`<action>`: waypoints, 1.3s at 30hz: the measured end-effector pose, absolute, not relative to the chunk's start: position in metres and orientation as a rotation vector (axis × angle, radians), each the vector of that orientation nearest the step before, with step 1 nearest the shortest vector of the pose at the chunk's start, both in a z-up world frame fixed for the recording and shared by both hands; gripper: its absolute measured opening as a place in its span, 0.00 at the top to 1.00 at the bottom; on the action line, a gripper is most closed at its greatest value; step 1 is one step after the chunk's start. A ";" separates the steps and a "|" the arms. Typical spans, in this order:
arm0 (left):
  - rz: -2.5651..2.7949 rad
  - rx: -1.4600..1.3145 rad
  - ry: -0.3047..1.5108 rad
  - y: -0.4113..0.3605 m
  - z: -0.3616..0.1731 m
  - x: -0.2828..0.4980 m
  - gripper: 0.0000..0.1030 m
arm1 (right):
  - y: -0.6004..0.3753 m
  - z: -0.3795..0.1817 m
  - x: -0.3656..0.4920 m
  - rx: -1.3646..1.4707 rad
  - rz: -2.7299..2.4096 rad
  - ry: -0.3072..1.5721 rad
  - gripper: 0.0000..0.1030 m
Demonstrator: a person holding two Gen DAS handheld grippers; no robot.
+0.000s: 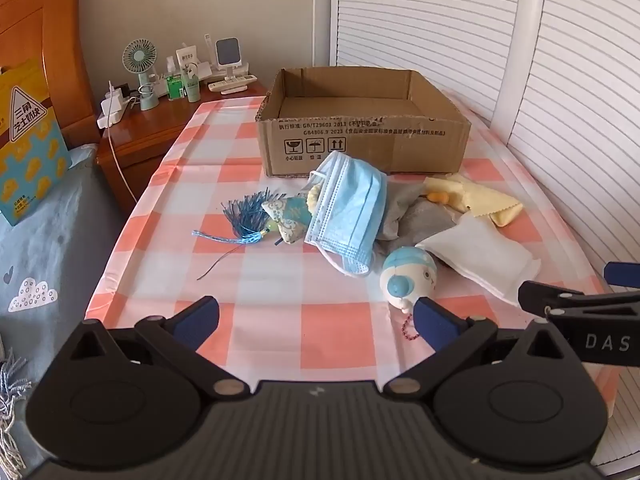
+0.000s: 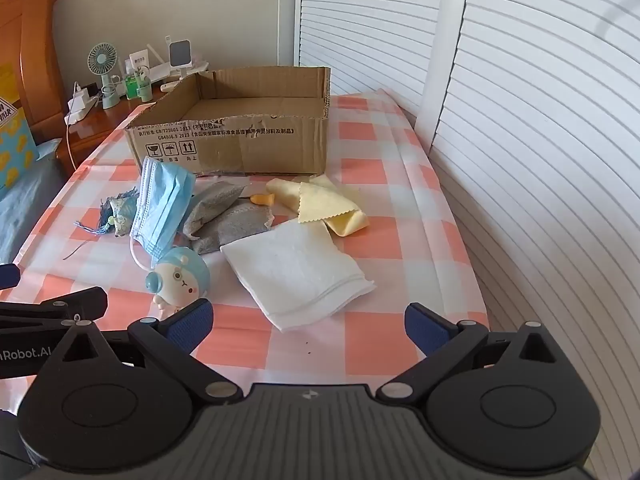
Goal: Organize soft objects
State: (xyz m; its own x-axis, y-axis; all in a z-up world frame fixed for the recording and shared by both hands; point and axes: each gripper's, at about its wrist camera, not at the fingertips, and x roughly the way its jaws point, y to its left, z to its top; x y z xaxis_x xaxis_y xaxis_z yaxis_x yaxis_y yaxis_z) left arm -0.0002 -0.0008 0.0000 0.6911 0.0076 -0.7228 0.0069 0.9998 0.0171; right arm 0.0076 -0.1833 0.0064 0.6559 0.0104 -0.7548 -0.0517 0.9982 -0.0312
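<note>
Meanwhile left hand-held gripper [image 1: 316, 320] spread wide, empty | right hand-held gripper [image 2: 308, 320] spread wide, empty | soft items heaped just before cardboard box [image 1: 362, 136]: blue mask [image 1: 348, 216], white cloth [image 2: 296, 272] | checked worktop [image 1: 280, 328], nightstand [image 1: 152, 128] beyond box.

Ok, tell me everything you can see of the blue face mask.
The blue face mask is a pleated disposable one with white ear loops and looks like thin nonwoven fabric. It lies crumpled and half propped over the grey pouches, just in front of the cardboard box, its lower loop trailing toward the round plush toy.
</note>
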 end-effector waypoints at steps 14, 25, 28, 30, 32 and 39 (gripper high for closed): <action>-0.010 0.000 0.822 -0.002 0.001 0.001 0.00 | -0.182 0.008 0.008 -0.058 0.031 0.857 0.00; -0.009 -0.002 0.822 0.003 -0.002 -0.001 0.01 | -0.181 0.008 0.007 -0.059 0.030 0.859 0.00; -0.008 -0.001 0.819 0.001 -0.004 -0.001 0.01 | -0.181 0.008 0.007 -0.060 0.030 0.859 0.00; -0.009 -0.003 0.822 0.002 -0.003 0.000 0.01 | -0.181 0.008 0.007 -0.060 0.030 0.859 0.00; -0.008 -0.003 0.822 0.001 -0.003 0.000 0.01 | -0.181 0.008 0.007 -0.060 0.030 0.860 0.00; -0.007 -0.005 0.823 0.003 -0.001 0.000 0.01 | -0.181 0.008 0.007 -0.063 0.028 0.859 0.00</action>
